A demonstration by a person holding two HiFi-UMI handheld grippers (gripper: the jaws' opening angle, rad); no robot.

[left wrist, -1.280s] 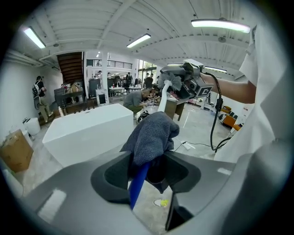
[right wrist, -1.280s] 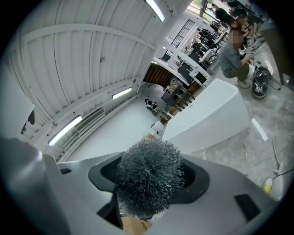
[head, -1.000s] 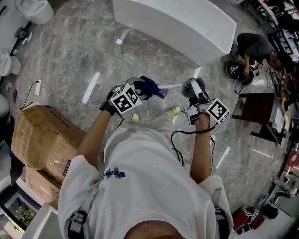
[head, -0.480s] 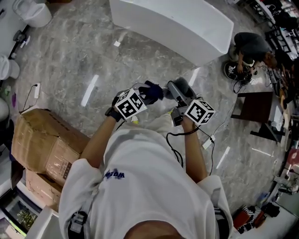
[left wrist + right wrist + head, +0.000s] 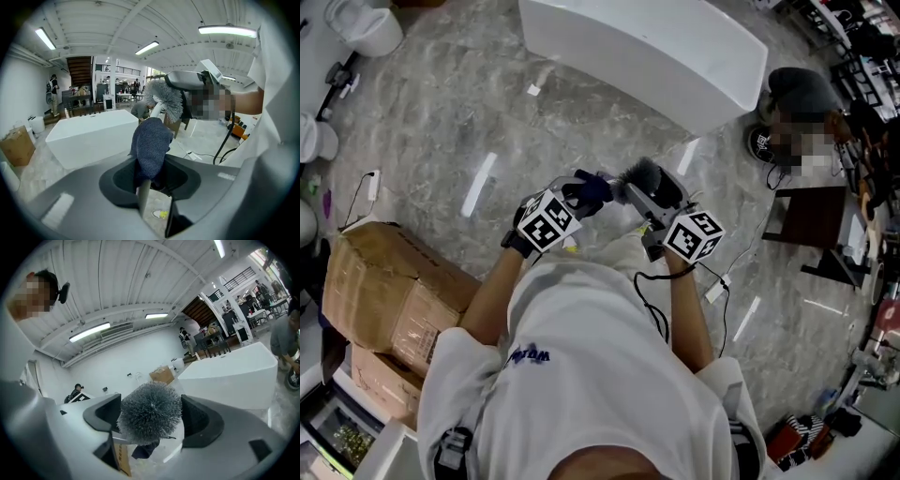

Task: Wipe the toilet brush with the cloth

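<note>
The left gripper (image 5: 150, 176), its jaws just closed in, pinches a dark blue cloth (image 5: 151, 145) wrapped round the pale handle (image 5: 144, 199) of the toilet brush (image 5: 150, 412). The bristled head rises just beyond and above the jaw tips. The right gripper (image 5: 652, 192) meets the brush from the opposite end. Its jaws have just been opening and stand wide, with the round head between them, bristles reaching the pads but apparently not squeezed. Both tools meet in mid-air above a marbled floor (image 5: 487, 112). The step in hand appears to be wiping the handle. Doing it well likely calls for the right gripper to steady the head first. The left can then keep a firm, sliding hold and draw the cloth along the shaft toward the bristles. Otherwise the brush may slip through the fabric.
</note>
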